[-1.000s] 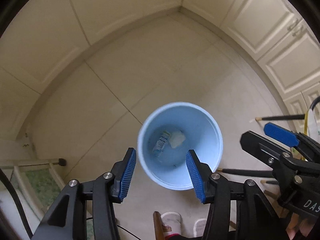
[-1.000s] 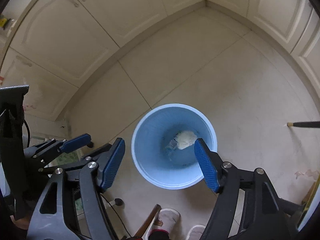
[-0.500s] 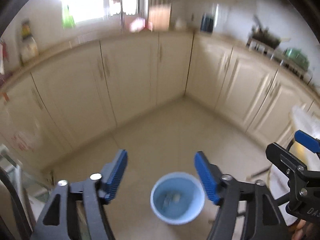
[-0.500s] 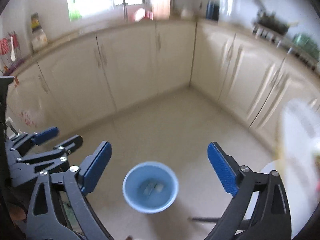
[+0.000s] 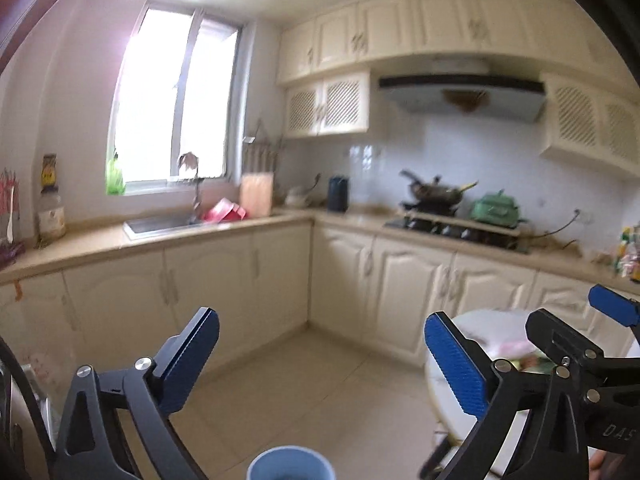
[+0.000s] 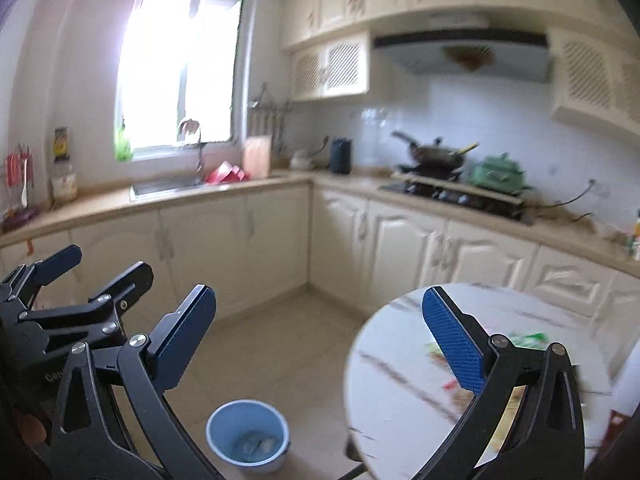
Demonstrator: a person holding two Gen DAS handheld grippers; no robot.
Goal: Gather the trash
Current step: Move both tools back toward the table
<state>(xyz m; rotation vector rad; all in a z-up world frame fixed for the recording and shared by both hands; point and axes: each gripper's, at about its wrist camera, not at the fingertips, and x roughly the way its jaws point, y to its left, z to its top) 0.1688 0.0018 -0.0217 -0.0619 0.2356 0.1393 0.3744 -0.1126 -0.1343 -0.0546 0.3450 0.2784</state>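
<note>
A home kitchen. Cream cabinets (image 6: 404, 240) run in an L under a beige bench (image 6: 120, 200). A steel sink (image 6: 164, 186) sits below the bright window (image 6: 176, 72). Right of the sink, past the corner, a gas hob (image 6: 452, 194) carries a wok (image 6: 436, 152) (beneath an extractor hood (image 6: 460, 50)). The floor (image 6: 280, 352) is pale tile.

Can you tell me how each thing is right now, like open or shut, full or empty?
Left gripper: open, nothing between its blue pads.
Right gripper: open, holding nothing.
Round light-blue plastic bin: upright on the floor, some trash inside.
Round white marble-patterned table: wrappers still lying on it.
Cream lower cabinet doors: shut.
Dark wok on the stove: uncovered, a utensil resting in it.
</note>
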